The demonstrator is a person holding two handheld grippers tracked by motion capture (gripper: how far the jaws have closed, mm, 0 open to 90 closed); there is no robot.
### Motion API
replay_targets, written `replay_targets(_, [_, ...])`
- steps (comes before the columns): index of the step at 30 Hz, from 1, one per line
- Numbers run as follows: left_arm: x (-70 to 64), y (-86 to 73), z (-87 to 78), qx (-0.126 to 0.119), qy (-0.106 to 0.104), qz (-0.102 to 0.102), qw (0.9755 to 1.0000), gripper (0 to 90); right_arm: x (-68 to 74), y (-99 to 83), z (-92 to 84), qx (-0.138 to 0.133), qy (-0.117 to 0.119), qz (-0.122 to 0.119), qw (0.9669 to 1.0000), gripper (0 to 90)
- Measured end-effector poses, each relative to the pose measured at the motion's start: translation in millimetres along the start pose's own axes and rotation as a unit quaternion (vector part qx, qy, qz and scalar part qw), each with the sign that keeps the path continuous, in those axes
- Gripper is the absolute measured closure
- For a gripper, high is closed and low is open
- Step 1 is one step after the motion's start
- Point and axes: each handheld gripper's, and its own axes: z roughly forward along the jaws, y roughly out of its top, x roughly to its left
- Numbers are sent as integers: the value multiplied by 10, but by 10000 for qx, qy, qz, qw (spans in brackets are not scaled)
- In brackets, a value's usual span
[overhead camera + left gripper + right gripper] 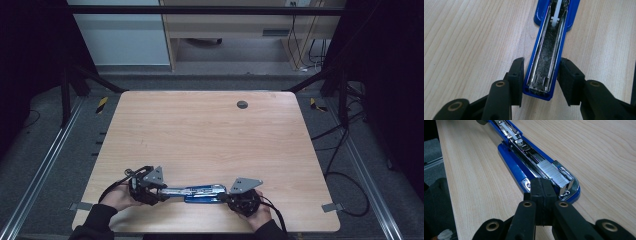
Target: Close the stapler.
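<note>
Stapler (200, 192) lies opened flat near the bench's (210, 130) front edge, staples (554, 173) already in its channel. Left claw (541, 80) straddles the lid, pads not yet pressing; right claw (543, 195) is together. Closing the lid remains.

Bare worktop (210, 130) open across the far, left and right stretches, opened blue stapler (197, 192) lying lengthwise along the near edge, small dark grommet (242, 104) flush at the far side
</note>
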Motion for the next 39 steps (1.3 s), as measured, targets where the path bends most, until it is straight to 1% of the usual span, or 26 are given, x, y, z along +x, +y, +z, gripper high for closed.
replay_targets(3, [1,10,-12,32,-11,38,10000,579,1,-1,0,-3,-3,-8,10000,900])
replay_targets(5, [0,11,-18,32,-9,48,10000,580,-1,-2,1,-9,6,-4,10000,900])
replay_targets(6, [-5,8,-17,-10,-37,35,10000,582,0,-2,1,-10,11,9,10000,900])
replay_targets(11, [-7,11,-26,15,-43,81,10000,589,2,-3,1,-11,1,-7,10000,900])
replay_targets(17, [-3,19,-46,23,-106,126,9999,597,0,-4,3,-15,16,0,10000,900])
replay_targets(22, [-9,46,-91,-20,-104,162,9998,598,0,-5,3,-21,12,-11,10000,900])
replay_targets(26, [-10,74,-111,29,-104,169,9998,598,0,-5,3,-23,11,-15,10000,900])
replay_targets(29, [-16,85,-127,38,-77,182,9998,598,2,-5,3,-21,5,-19,10000,900])
replay_targets(36, [-30,96,-144,19,-86,188,9998,602,2,-5,2,-20,12,-30,10000,900])
replay_targets(39, [-29,115,-157,62,-94,220,9997,604,2,-6,2,-19,13,-28,10000,900])
